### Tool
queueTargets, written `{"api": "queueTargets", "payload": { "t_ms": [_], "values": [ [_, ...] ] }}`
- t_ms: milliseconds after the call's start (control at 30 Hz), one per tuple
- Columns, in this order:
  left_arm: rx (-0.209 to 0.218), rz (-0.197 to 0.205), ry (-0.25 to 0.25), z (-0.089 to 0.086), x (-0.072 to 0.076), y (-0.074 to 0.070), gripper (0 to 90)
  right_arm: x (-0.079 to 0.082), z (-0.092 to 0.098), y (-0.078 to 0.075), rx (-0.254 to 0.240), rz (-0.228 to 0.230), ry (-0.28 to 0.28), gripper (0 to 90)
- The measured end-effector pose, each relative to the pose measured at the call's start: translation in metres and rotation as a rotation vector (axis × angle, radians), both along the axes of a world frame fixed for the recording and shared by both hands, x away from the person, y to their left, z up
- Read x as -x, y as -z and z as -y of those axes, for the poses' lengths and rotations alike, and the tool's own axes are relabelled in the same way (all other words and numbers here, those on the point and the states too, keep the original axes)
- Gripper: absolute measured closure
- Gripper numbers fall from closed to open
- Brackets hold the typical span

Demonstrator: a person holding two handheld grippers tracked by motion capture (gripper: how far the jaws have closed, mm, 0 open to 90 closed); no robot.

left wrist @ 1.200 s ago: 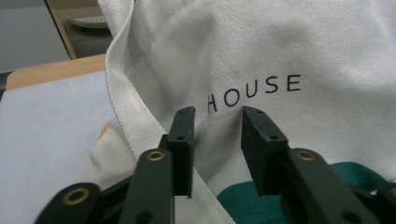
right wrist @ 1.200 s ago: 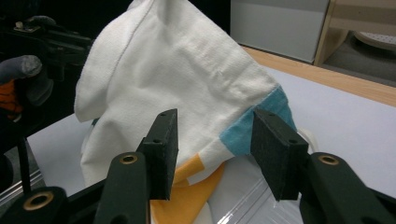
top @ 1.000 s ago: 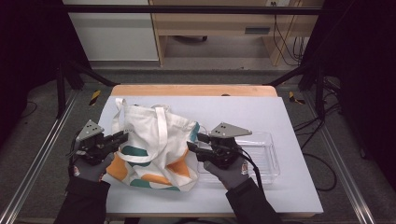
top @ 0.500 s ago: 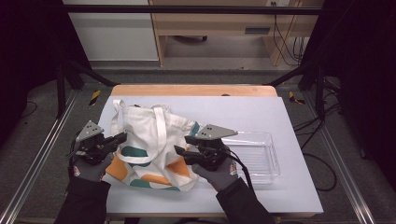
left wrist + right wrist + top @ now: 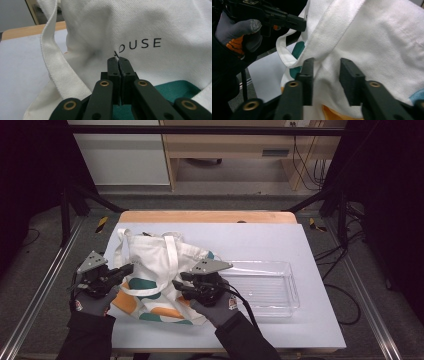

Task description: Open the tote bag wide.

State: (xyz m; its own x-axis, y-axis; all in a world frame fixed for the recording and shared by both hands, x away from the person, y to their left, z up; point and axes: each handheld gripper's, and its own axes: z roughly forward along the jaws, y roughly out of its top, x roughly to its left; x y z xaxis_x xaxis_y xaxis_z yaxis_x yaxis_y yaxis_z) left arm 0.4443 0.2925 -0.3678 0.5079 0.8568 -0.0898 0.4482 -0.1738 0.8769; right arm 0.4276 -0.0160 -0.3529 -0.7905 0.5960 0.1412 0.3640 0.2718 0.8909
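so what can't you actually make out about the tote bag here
- Printed word on the tote bag: left gripper view, first letter hidden behind the left gripper tips, reading only "OUSE".
- Bag's contents: high view, cloth covers them.
- Right gripper: right gripper view, unclear whether its pads press the cloth between them.

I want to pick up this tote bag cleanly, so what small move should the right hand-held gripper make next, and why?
Probably finish closing the right hand-held gripper. Its jaws have just been closing, fabric of the tote bag bulges between them, but a gap shows. The left hand-held gripper is shut on the tote bag.
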Motion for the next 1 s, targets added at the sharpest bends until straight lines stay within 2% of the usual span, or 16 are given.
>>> {"api": "queueTargets", "payload": {
  "t_ms": [200, 400, 500, 600, 667, 733, 833, 867, 1000],
  "values": [
    [0.001, -0.004, 0.003, -0.001, 0.002, 0.001, 88.7, 0.002, -0.001, 0.002, 0.016, 0.005, -0.007, 84.8],
    [0.003, -0.006, -0.002, -0.001, 0.003, 0.001, 86.8, 0.003, -0.002, 0.004, 0.029, 0.014, -0.035, 87.1],
    [0.019, 0.005, -0.005, -0.002, 0.003, -0.001, 81.8, 0.004, -0.002, 0.005, 0.036, 0.013, -0.038, 87.2],
    [0.043, 0.033, -0.013, -0.005, 0.006, -0.008, 69.8, 0.005, -0.003, 0.006, 0.038, 0.012, -0.051, 87.2],
    [0.057, 0.060, -0.011, -0.007, 0.007, -0.015, 65.2, 0.006, -0.004, 0.007, 0.040, 0.014, -0.062, 87.2],
    [0.059, 0.066, -0.008, -0.006, 0.006, -0.017, 62.2, 0.006, -0.005, 0.007, 0.041, 0.015, -0.064, 87.2],
    [0.050, 0.059, -0.008, -0.004, 0.002, -0.015, 62.0, 0.006, -0.005, 0.008, 0.045, 0.019, -0.072, 87.3],
    [0.045, 0.034, -0.002, -0.002, -0.001, -0.010, 65.0, 0.007, -0.006, 0.008, 0.049, 0.019, -0.075, 87.3],
    [0.038, 0.015, 0.012, 0.000, -0.004, -0.005, 79.6, 0.008, -0.007, 0.010, 0.054, 0.015, -0.084, 87.3]
  ]
}}
